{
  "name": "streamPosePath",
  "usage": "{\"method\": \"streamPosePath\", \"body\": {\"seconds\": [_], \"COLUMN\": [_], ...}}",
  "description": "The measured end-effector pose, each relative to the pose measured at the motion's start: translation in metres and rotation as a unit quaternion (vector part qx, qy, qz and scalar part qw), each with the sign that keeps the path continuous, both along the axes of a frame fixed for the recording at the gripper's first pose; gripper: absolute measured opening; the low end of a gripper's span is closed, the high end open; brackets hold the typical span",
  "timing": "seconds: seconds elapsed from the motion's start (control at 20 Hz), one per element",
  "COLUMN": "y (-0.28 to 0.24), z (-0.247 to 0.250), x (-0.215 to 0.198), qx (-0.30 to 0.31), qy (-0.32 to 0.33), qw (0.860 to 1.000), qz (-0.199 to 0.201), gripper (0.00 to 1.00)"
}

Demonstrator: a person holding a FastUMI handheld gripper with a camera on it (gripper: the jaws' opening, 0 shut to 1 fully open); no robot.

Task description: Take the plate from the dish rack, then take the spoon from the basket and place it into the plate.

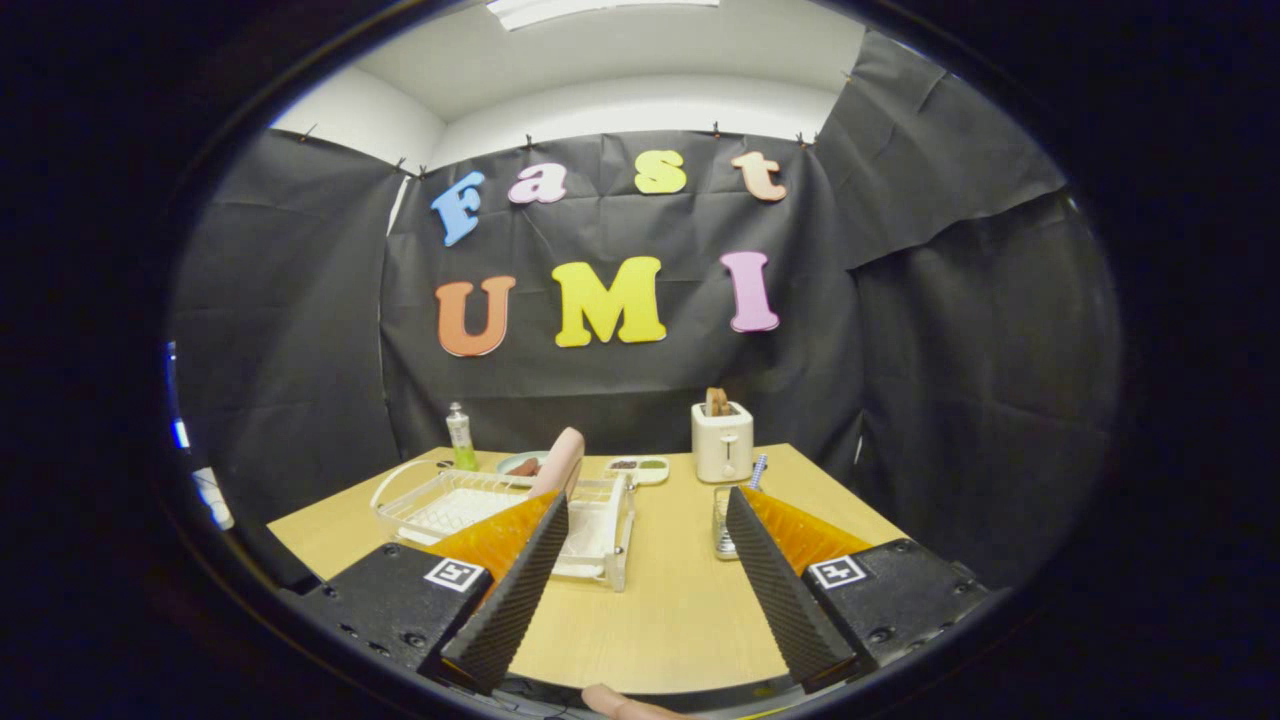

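The jaws stand wide apart, holding nothing, above the worktop (660, 600). The pink plate (560, 460) stands on edge in the clear rack (480, 505), just beyond the left finger (515, 590), tilted slightly right. The spoon (757, 470), its striped handle up, stands in the wire basket (722, 520) just beyond the right finger (775, 585). A toaster (722, 440) is behind it.
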State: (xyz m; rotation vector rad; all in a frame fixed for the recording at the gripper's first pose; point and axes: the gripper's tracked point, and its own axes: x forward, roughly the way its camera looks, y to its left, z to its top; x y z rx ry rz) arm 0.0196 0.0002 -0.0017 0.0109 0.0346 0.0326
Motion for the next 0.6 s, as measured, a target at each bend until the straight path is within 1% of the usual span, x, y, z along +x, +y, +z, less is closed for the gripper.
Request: {"method": "streamPosePath", "body": {"seconds": [0.1, 0.35, 0.4, 0.5, 0.6], "y": [-0.003, 0.013, 0.02, 0.036, 0.049], "z": [0.005, 0.027, 0.034, 0.048, 0.055], "x": [0.015, 0.063, 0.075, 0.099, 0.123], "qx": [-0.004, -0.02, -0.024, -0.035, -0.04], "qy": [0.011, 0.051, 0.06, 0.082, 0.122], "qw": [1.0, 0.998, 0.998, 0.996, 0.992], "qz": [-0.001, 0.006, 0.012, 0.019, 0.016], "gripper": [1.0, 1.0, 1.0, 1.0, 1.0]}}
